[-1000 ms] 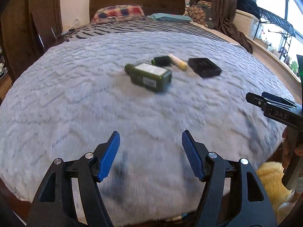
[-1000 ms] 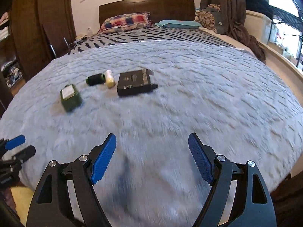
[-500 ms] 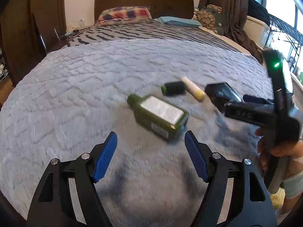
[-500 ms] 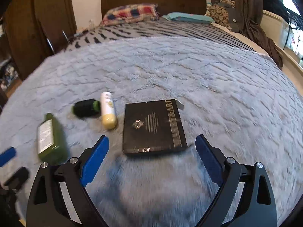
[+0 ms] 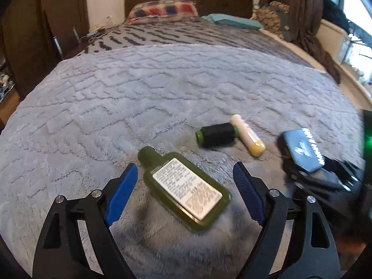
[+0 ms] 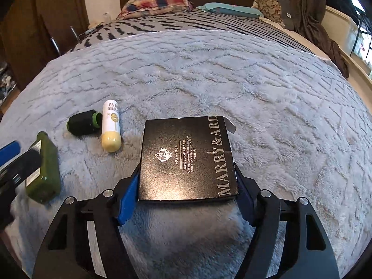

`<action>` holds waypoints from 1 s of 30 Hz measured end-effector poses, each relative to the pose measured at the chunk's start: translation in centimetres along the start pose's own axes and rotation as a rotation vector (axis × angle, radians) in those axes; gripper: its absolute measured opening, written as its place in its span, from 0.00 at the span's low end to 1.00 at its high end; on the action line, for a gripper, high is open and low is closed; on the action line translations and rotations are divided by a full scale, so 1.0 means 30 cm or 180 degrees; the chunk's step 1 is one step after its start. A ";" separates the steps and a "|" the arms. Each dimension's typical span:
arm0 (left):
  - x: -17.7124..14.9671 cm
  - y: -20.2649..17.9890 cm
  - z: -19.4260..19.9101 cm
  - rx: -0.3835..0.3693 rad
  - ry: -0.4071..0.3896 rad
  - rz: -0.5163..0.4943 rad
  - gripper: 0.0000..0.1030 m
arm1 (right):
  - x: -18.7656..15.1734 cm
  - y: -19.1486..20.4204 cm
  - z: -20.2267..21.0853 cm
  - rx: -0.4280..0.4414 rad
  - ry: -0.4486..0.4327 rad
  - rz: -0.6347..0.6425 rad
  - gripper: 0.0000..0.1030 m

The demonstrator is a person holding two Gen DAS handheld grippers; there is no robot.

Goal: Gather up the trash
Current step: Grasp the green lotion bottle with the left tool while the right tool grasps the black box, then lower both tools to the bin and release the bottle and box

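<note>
Left gripper [image 5: 183, 193]: angled down at the blanket [image 5: 162, 88], jaws just widened – green bottle [image 5: 186, 191] between them, untouched.
Right gripper [image 6: 186, 195]: angled down, jaws just narrowed – pads against the black box [image 6: 186, 158].

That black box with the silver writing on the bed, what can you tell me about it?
The black box is flat, squarish and looks like speckled cardboard, with a silver crest, small print and "MARRY&ARD" along one edge. It lies flat and closed on the fluffy grey blanket, its near end between the blue pads of the right gripper, which appear to squeeze its sides.
</note>
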State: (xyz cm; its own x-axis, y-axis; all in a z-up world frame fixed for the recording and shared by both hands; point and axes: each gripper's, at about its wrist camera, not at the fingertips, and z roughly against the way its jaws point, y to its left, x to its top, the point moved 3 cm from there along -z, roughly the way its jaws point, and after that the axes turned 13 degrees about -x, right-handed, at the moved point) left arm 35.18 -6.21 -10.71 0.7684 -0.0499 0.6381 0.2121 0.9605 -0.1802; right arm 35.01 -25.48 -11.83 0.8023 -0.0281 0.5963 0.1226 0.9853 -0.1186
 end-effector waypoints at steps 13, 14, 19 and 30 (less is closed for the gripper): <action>-0.073 0.032 -0.093 0.0049 0.0144 0.0066 0.77 | -0.108 -0.084 0.100 0.0165 -0.0136 -0.0037 0.70; -0.087 0.030 -0.081 0.0020 0.0141 0.0044 0.77 | -0.125 -0.087 0.112 0.0165 -0.0146 -0.0017 0.70; -0.158 0.004 -0.007 -0.0118 0.0129 -0.0091 0.77 | -0.210 -0.100 0.192 0.0165 -0.0218 0.0009 0.70; -0.394 -0.094 0.270 -0.0365 -0.0055 -0.0440 0.77 | -0.376 -0.125 0.428 0.0206 -0.0460 -0.0064 0.70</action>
State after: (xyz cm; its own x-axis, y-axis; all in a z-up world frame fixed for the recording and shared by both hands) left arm 20.62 -6.11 -11.68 0.7168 -0.1736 0.6753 0.3831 0.9073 -0.1734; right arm 17.99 -26.70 -7.93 0.7070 -0.0279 0.7067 0.0961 0.9937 -0.0570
